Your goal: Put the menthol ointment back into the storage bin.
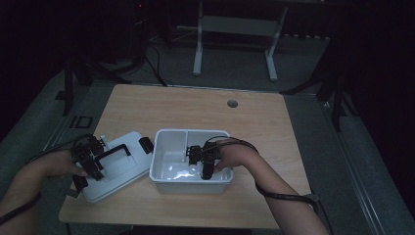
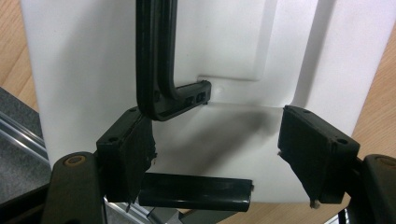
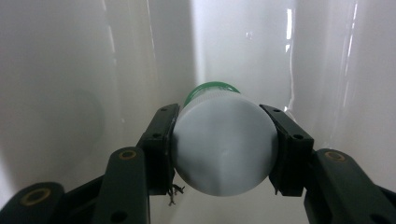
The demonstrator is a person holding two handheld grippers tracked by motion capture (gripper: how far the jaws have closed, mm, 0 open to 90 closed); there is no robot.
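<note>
Sitting at the middle of the light wooden table [image 1: 195, 107]: an open white plastic bin [image 1: 161, 147] with a divider splitting off smaller compartments along its far side. Lying flat just beside it, on the left: a white plastic lid [image 1: 117, 169] with a black bail handle [image 1: 115, 152] and black latches, its near corner overhanging the table's front edge.

Reaching down into the bin's large near compartment: the right gripper [image 1: 205, 166], held in the person's right hand [image 1: 235, 154], a cable trailing back along the forearm. Clamping, in the right gripper view, on a small white cylindrical plastic bottle with a green ring at its far end [image 3: 224, 149]; both black jaws pressing against the bottle's opposite sides, the flat white base facing the camera, the glossy white bin walls [image 3: 93, 70] rising just behind.

Hovering over the lid's near-left part: the left gripper [image 1: 90, 164], gripped by the left hand [image 1: 56, 164]. Standing wide apart, in the left gripper view, with nothing between the jaws; the handle's bent corner [image 2: 163, 100] lying just beside the left jaw, a black latch [image 2: 194, 191] sitting at the lid's near edge between the jaws, wood showing on either side.
</note>
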